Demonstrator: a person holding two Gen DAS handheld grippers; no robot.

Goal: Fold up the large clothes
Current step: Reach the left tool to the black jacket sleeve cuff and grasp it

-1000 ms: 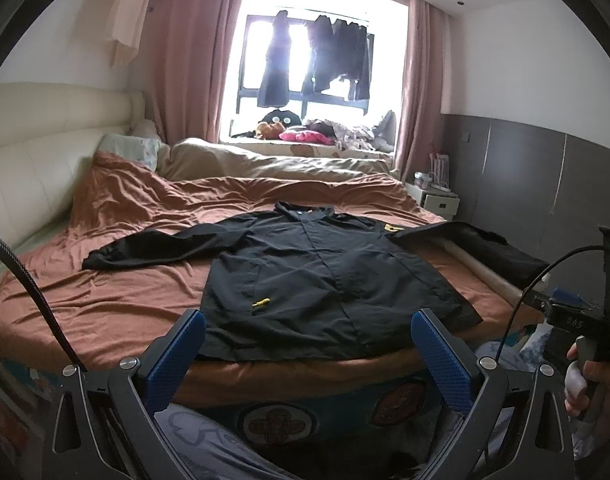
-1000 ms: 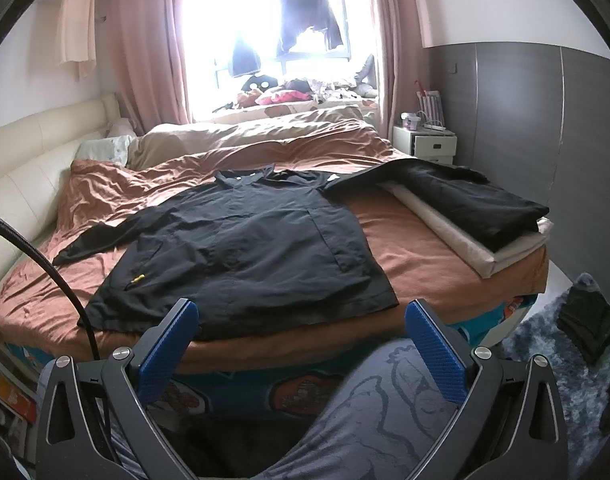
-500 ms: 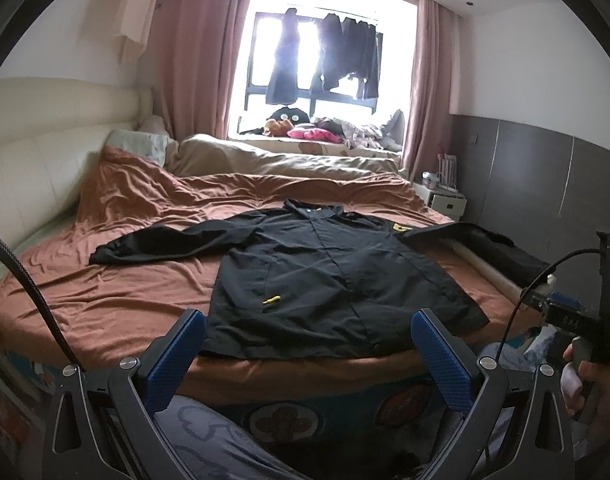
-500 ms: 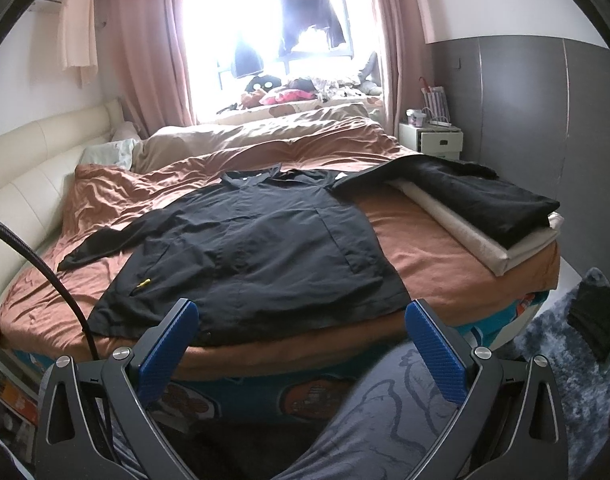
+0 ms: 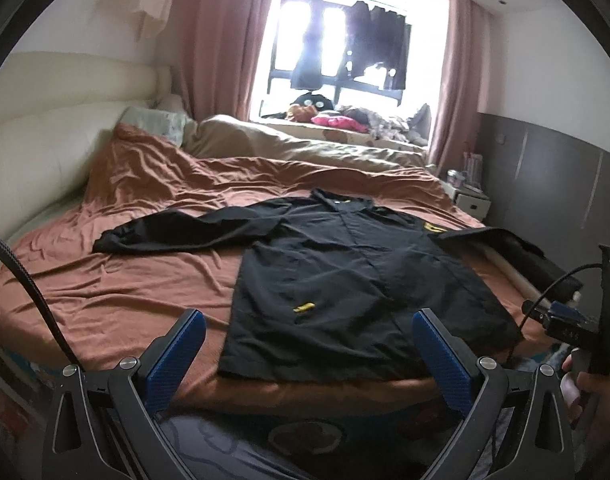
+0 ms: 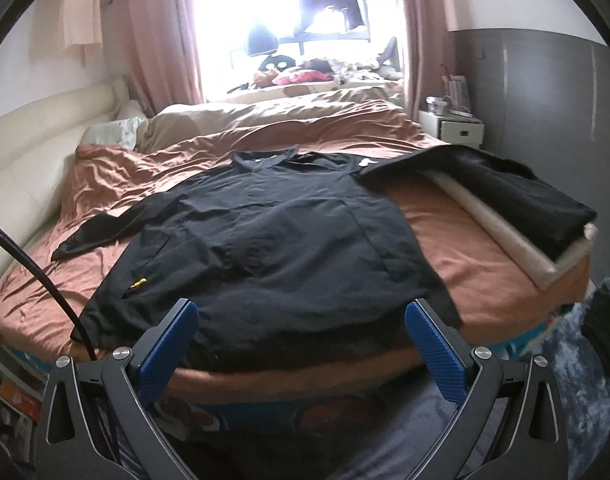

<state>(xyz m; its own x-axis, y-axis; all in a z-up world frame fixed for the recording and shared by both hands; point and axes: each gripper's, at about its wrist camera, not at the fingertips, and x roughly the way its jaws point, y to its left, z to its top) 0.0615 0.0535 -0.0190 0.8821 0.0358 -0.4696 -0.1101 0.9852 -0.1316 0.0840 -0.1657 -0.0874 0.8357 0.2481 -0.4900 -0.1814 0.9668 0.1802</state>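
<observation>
A black jacket [image 5: 345,280] lies spread flat, front up, on the rust-brown bedsheet [image 5: 117,288] of a large bed, its collar toward 12 o'clock and its hem at the near edge. No writing on it can be read: a small yellow tag [image 5: 303,307] sits low on the front at about 7 o'clock of the garment, and a yellow patch [image 5: 433,228] marks the shoulder at 2 o'clock, its lettering too small to tell. One sleeve [image 5: 177,232] stretches out toward 9 o'clock; the other sleeve [image 6: 485,196] runs to 3 o'clock and drapes over a cream rolled pad [image 6: 501,240] at the bed's edge.

Left gripper [image 5: 309,346]: jaws wide apart, blue ribbed pads, holding nothing, hovering short of the hem. Right gripper [image 6: 301,338]: likewise spread and empty, its pads framing the hem's middle. In the left wrist view the person's right hand [image 5: 589,396] grips a black handle at 4 o'clock.

Compared with half a second ago, both cameras sit closer to the bed: the jacket fills more of each view and the hem now lies between the pads.

The jacket fabric is matte and smooth with faint creases; the sheet is heavily wrinkled. A cream padded headboard [image 5: 41,136] curves at 9 o'clock, and pink curtains [image 5: 217,40] flank a bright window [image 5: 337,56] hung with dark garments at 12 o'clock.
</observation>
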